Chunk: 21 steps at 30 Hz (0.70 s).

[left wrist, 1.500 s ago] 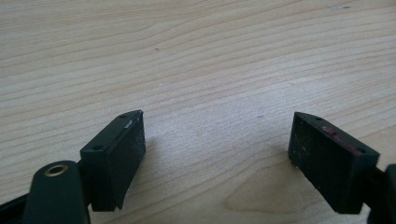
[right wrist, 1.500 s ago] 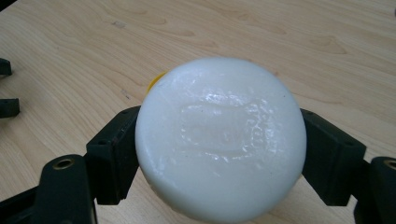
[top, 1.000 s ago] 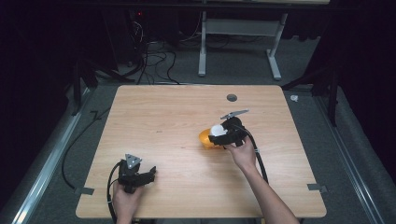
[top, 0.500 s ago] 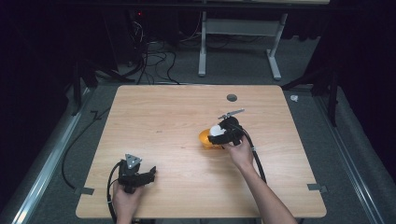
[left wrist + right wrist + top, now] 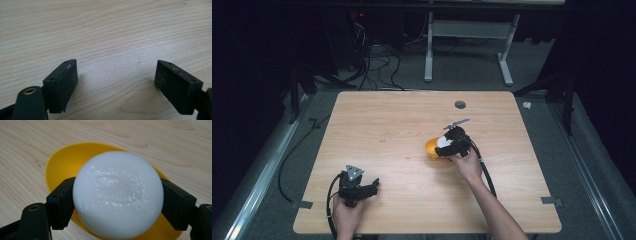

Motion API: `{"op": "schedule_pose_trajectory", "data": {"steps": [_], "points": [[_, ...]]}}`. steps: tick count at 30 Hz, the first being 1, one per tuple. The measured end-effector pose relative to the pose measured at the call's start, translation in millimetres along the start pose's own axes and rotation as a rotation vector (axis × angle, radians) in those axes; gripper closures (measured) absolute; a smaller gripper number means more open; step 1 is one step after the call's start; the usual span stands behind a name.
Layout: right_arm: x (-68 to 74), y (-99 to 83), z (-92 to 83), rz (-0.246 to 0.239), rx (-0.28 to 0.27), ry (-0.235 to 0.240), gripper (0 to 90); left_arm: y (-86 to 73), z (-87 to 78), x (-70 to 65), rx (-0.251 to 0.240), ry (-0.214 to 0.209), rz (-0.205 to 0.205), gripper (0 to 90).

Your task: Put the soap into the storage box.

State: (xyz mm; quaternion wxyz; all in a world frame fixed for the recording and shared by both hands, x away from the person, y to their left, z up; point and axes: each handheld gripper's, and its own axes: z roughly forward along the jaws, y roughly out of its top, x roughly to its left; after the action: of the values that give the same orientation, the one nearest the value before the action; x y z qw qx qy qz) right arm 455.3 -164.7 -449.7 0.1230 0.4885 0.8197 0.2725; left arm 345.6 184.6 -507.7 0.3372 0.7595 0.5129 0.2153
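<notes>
A round white soap bar (image 5: 118,195) sits between the two jaws of my right gripper (image 5: 117,205), which is shut on it. Right behind and under the bar lies a yellow oval dish (image 5: 65,160) on the wooden table (image 5: 402,130). In the high view the right gripper (image 5: 446,146) is at the table's middle right, with the white soap bar (image 5: 443,142) over the yellow dish (image 5: 430,148). My left gripper (image 5: 373,186) rests near the front left of the table. Its jaws stand wide apart in the left gripper view (image 5: 116,82), with bare wood between them.
A dark round hole (image 5: 460,104) is set in the table near its far edge. Beyond the table are cables (image 5: 367,60) on the floor and a white frame leg (image 5: 428,50). Grey tape tabs (image 5: 551,201) mark the front corners.
The right gripper with the soap bar has shifted slightly over the yellow dish. The left gripper has not moved.
</notes>
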Motion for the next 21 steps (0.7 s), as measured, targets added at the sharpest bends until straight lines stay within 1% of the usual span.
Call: {"op": "schedule_pose_trajectory", "data": {"steps": [3, 5, 12, 13, 14, 21], "points": [[0.0, -0.8, 0.6, 0.005, -0.006, 0.001, 22.9, 0.0, 0.0, 0.1, 0.000, -0.001, 0.001, 19.3], [-0.5, -0.5, -2.1, 0.014, -0.026, 0.008, 22.9, 0.0, 0.0, 0.0, 0.000, -0.001, 0.001, 19.3], [0.5, 2.1, -17.1, 0.002, -0.092, 0.017, 25.0, 0.0, 0.0, 0.0, 0.000, 0.000, 0.001, 19.3], [0.5, 2.1, -17.1, 0.002, -0.092, 0.017, 25.0, 0.0, 0.0, 0.0, 0.000, 0.000, 0.001, 19.3], [0.6, 3.0, -20.8, -0.001, -0.107, 0.021, 25.1, 0.0, 0.1, 0.0, 0.000, 0.000, 0.001, 19.4], [-0.1, 4.9, -31.7, -0.010, -0.142, 0.023, 25.2, 0.0, 0.1, 0.0, 0.000, 0.000, 0.001, 19.4]]}}
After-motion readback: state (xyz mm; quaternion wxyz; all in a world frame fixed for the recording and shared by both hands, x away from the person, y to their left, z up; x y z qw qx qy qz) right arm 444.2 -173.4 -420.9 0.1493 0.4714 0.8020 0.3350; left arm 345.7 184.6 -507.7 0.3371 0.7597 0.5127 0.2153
